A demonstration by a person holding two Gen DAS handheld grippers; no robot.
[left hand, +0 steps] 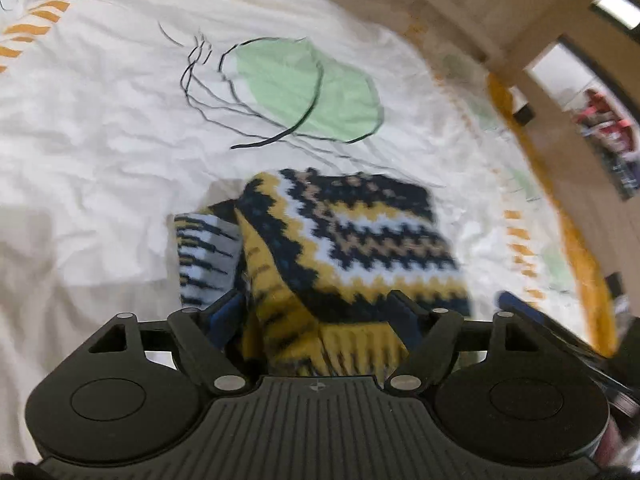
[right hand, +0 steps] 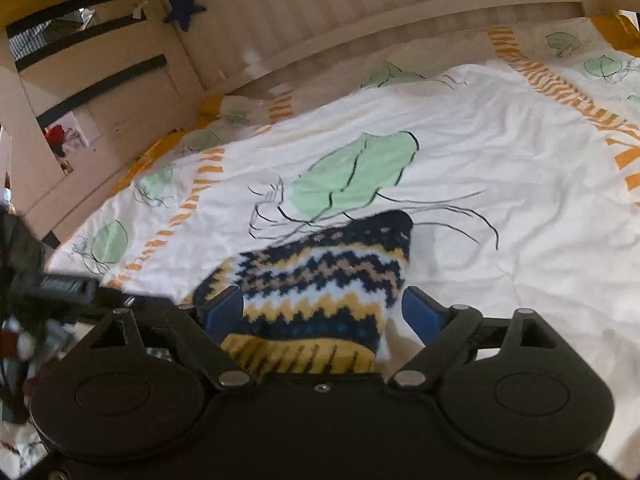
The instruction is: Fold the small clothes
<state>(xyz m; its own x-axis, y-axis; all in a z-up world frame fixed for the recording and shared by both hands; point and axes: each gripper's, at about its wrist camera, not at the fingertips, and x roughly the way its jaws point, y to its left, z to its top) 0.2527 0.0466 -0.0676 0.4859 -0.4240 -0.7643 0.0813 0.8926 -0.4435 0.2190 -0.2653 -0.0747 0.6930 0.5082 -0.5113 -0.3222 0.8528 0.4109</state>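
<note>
Knitted garment, patterned in navy, mustard, white and tan zigzags, partly folded, lying on the white bed cover with green leaf print, directly ahead of both tools and reaching back between their fingers. Left tool: jaws set fairly wide, ribbed mustard hem bunched between the blue fingers; contact with the pads uncertain (motion blur), so grip cannot be told. Right tool: jaws likewise wide, blue pads standing at either side of the hem band, fabric apparently lying loose between them; closure on it not shown, so likewise cannot be told. A striped grey-backed portion turned out at the garment's left side in the left view, probably a sleeve or an inside face. Long axis of the garment running away from the tools, hem nearest, dark upper edge farthest, toward the green leaf. Neither hand clearly nearer; both at the hem end, left tool just visible at the left edge of the right view. Judged step: hem edge in hand, to be carried forward along that axis over the far edge. Wooden slatted bed frame beyond.
</note>
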